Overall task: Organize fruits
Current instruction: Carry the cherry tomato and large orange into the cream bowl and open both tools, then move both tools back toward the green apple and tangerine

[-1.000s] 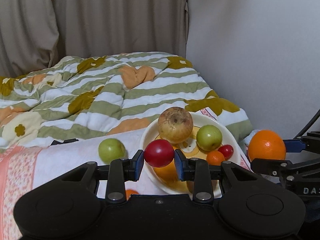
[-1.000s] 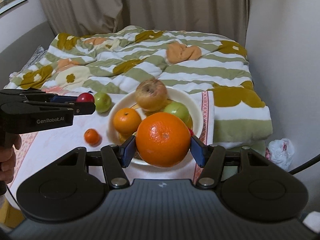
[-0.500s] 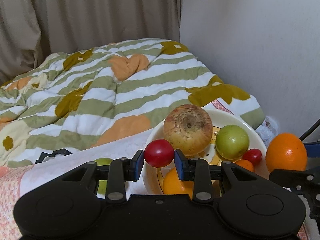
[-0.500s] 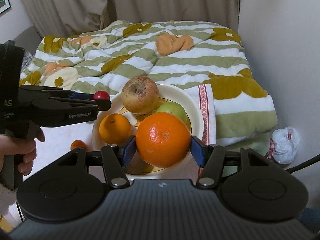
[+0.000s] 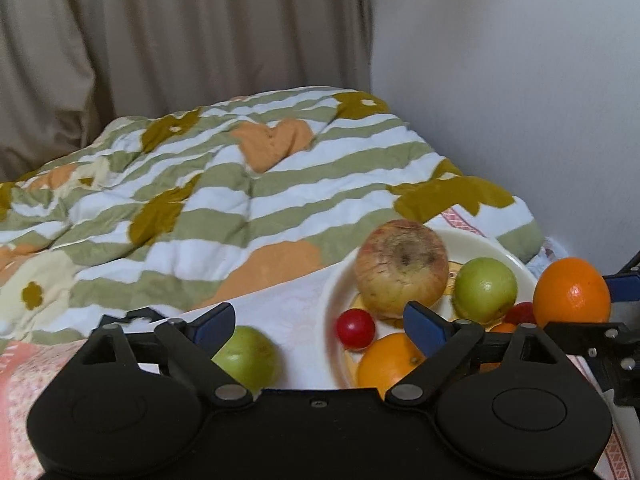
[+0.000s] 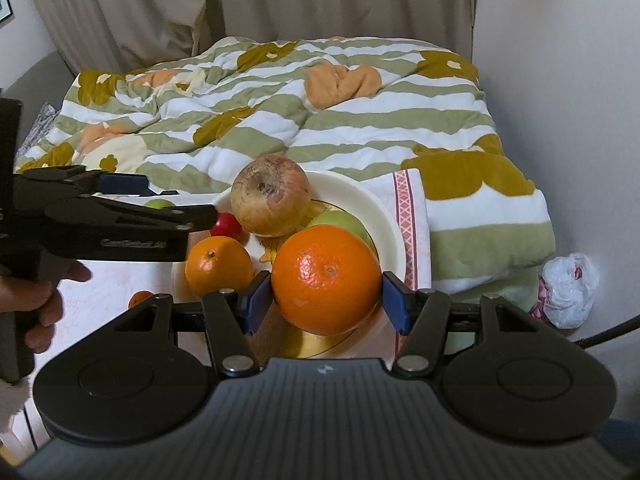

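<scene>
Left wrist view, left side: a small round green fruit (image 5: 246, 356) lies on the pale printed cloth (image 5: 296, 304), off the plate and partly hidden behind the left finger of the left gripper (image 5: 320, 320). The left gripper's jaws have just been opening and now stand wide; its blue pads (image 5: 212, 322) touch nothing. A small glossy red round fruit (image 5: 355, 328) sits between the jaws but free of them, at the left inner edge of the cream-coloured round plate (image 5: 332, 300). On the plate, left to right: a small orange citrus (image 5: 390, 362) at the near rim, just below the red fruit; a large blemished yellow-pink apple (image 5: 402, 266) towards the back; a green apple-like fruit (image 5: 485, 289) just beside it. A second small red fruit (image 5: 520, 313) shows at the plate's right, mostly hidden. Far right: the right gripper (image 6: 326, 294) is clamped on a large bright orange (image 6: 326, 278), blue pads pressing both sides, held above the plate's near right part. Right wrist view: a person's hand (image 6: 36, 300) at the left edge holds the left gripper's black handle; another small orange fruit (image 6: 138, 298) lies on the cloth left of the plate, partly hidden. Behind everything is a rumpled quilt with green and white stripes and ochre flowers (image 5: 224, 200), a beige curtain (image 5: 180, 48) and a white wall (image 5: 500, 80). A crumpled white plastic bag (image 6: 570, 290) lies at the far right, beside the wall.
</scene>
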A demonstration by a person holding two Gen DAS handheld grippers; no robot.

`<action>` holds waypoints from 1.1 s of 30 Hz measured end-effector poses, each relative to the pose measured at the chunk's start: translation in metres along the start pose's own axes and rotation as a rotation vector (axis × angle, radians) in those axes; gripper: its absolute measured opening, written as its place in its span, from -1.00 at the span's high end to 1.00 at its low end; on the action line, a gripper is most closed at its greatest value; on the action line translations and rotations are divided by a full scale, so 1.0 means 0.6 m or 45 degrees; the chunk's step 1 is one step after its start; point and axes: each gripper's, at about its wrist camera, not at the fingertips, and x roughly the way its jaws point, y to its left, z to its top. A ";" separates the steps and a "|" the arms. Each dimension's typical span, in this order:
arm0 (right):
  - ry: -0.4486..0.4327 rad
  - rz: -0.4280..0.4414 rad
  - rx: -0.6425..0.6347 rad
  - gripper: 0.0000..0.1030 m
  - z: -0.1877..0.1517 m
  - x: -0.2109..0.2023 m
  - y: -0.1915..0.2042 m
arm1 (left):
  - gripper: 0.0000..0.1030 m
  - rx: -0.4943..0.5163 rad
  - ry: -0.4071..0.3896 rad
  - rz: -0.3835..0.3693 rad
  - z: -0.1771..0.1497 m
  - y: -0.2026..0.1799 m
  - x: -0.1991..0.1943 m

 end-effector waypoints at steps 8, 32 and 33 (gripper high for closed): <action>-0.002 0.046 -0.064 -0.44 0.013 0.032 0.026 | -0.97 -0.071 -0.028 0.054 -0.012 0.028 -0.040; -0.130 0.082 -0.154 -1.00 0.004 0.013 0.061 | -0.97 -0.235 -0.015 0.124 -0.097 0.051 -0.127; -0.134 0.083 -0.154 -1.00 0.001 0.007 0.061 | -0.97 -0.237 -0.022 0.130 -0.098 0.050 -0.133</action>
